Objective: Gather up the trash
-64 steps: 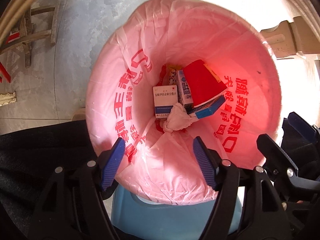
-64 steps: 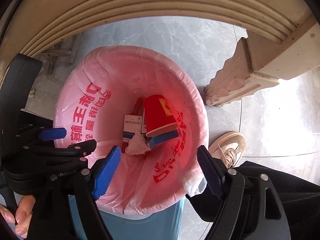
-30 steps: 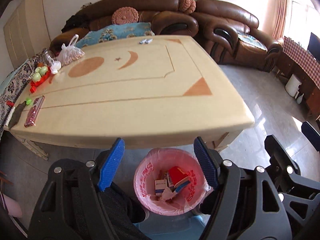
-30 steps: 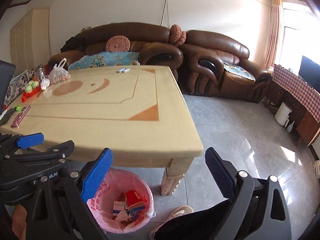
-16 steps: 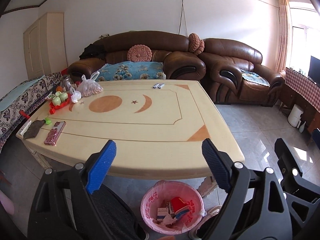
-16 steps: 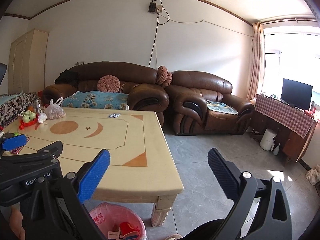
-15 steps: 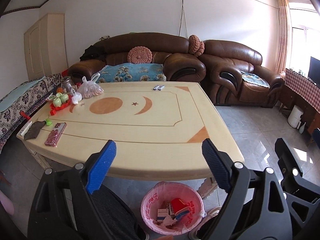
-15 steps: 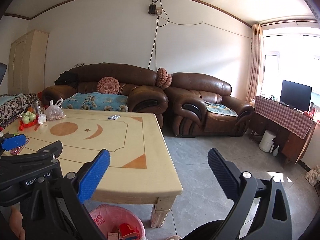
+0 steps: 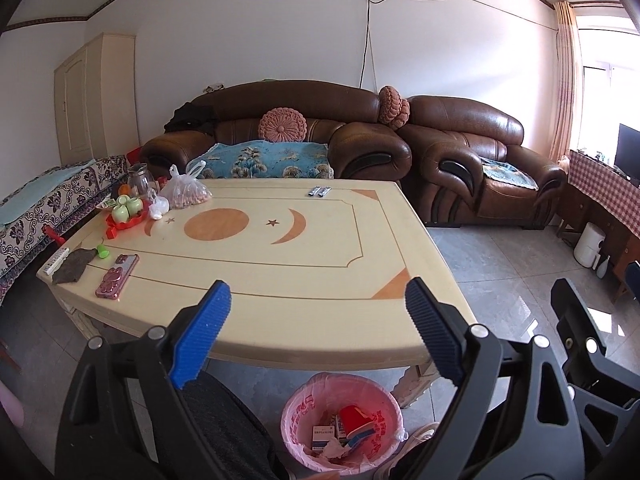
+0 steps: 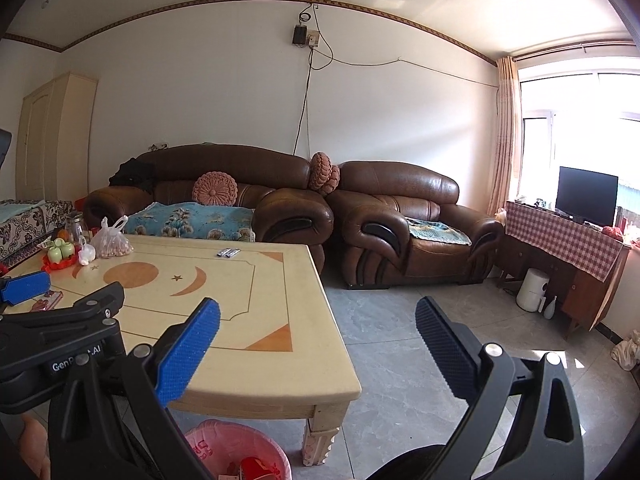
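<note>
A bin lined with a pink bag (image 9: 304, 408) stands on the floor under the near edge of the cream table (image 9: 312, 236). Inside it lie a red cup (image 9: 354, 421), small boxes (image 9: 323, 437) and crumpled tissue. The bin also shows in the right wrist view (image 10: 224, 446). My left gripper (image 9: 318, 336) is open and empty, raised above the bin and facing the table. My right gripper (image 10: 316, 344) is open and empty, held to the right of the left gripper. Two small wrappers (image 9: 320, 191) lie at the table's far edge.
On the table's left end are a bag of nuts (image 9: 185, 193), a red tray with green cups (image 9: 126, 210), a pink phone (image 9: 117, 270), a dark cloth and a remote. Brown sofas (image 9: 360, 148) stand behind. A checked cabinet (image 10: 568, 248) with a TV is at the right.
Both grippers have risen from just over the bin's mouth to well above it and tilted up to face the table and sofas. Both stay open and empty.
</note>
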Motion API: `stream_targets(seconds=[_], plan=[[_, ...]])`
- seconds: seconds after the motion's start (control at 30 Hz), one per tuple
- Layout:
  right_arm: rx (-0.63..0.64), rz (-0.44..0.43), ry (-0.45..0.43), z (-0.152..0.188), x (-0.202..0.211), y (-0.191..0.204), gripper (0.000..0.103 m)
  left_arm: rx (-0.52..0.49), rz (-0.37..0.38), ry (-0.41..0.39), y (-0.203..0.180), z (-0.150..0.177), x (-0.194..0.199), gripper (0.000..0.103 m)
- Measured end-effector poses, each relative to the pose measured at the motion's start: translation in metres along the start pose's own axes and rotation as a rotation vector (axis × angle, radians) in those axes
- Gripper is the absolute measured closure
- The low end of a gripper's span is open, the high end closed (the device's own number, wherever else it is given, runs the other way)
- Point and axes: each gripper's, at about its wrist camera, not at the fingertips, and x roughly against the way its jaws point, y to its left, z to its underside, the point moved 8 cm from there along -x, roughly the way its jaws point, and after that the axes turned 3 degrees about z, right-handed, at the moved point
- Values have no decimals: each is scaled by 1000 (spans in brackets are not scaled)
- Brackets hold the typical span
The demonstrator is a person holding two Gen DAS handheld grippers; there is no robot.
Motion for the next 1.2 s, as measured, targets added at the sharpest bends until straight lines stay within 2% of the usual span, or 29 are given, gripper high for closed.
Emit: stream_targets(seconds=[1.2], plan=[[1, -13, 2, 1, -2, 1, 7, 1, -16, 5, 4, 1, 0, 15]])
